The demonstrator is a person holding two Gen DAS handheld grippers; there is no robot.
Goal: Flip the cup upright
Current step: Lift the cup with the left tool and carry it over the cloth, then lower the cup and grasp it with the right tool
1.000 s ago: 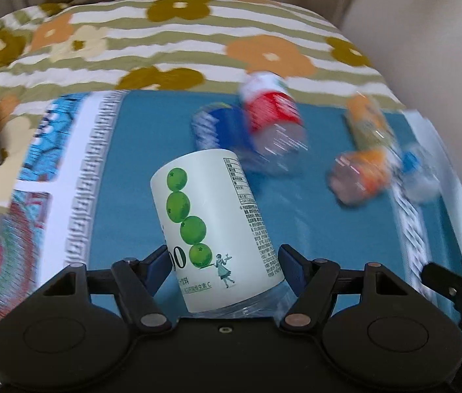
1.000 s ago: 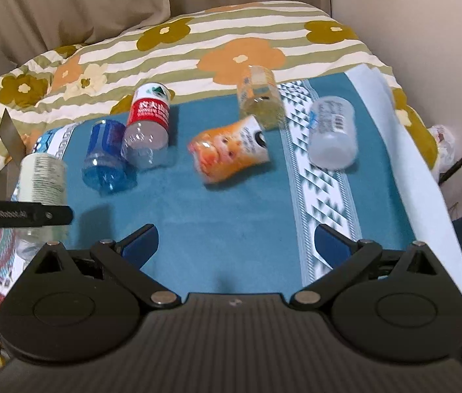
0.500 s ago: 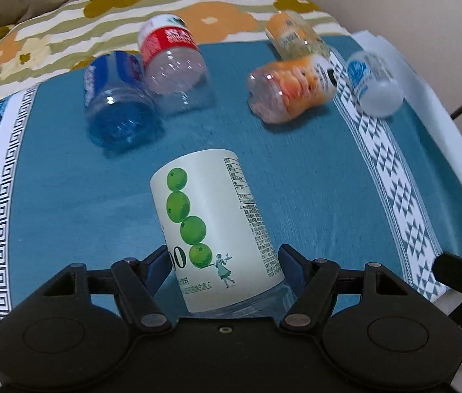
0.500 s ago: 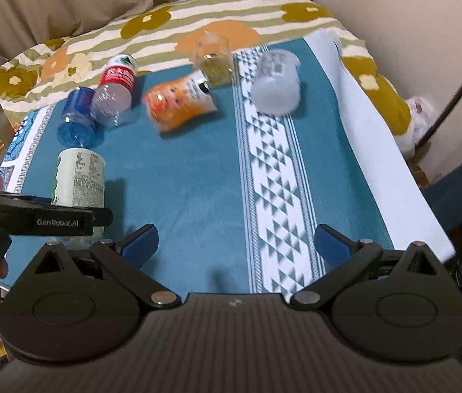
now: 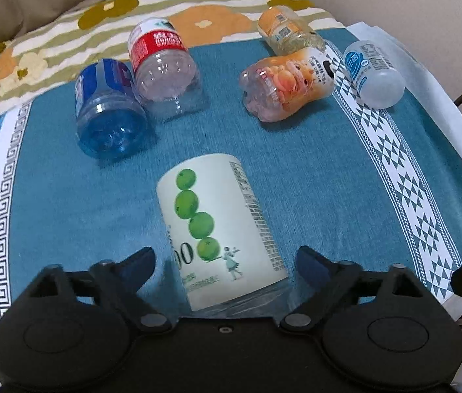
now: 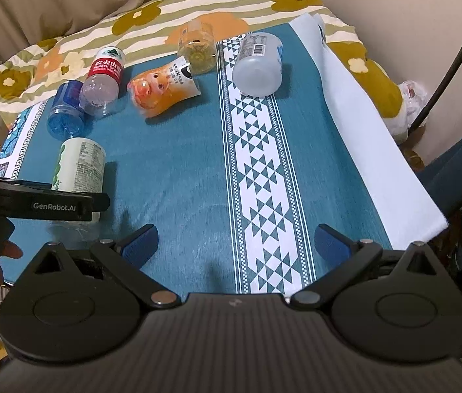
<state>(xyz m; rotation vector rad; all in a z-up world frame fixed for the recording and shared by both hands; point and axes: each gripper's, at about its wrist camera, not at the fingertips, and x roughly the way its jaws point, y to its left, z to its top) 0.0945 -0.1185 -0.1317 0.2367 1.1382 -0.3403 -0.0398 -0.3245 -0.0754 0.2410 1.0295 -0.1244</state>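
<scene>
Teal patterned cloth (image 5: 296, 170) fills both views. Five cut bottle cups lie tipped along the upper frame: frosted white (image 5: 373, 75), orange-labelled (image 5: 288, 85), red-labelled (image 5: 162, 62), blue (image 5: 108, 111), amber (image 5: 288, 29). Green-dotted cup (image 5: 221, 235), lower centre of left view, appears to stand upright on the cloth. Left gripper (image 5: 224, 262): fingers clamped it half a second ago, now spread wide, clear of its sides. Likely released; this cup done. Right gripper (image 6: 235, 244) wide, empty.

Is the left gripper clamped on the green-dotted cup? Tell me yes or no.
No: in the left wrist view the left gripper is open, with blue cloth showing between each pad and the green-dotted cup.
</scene>
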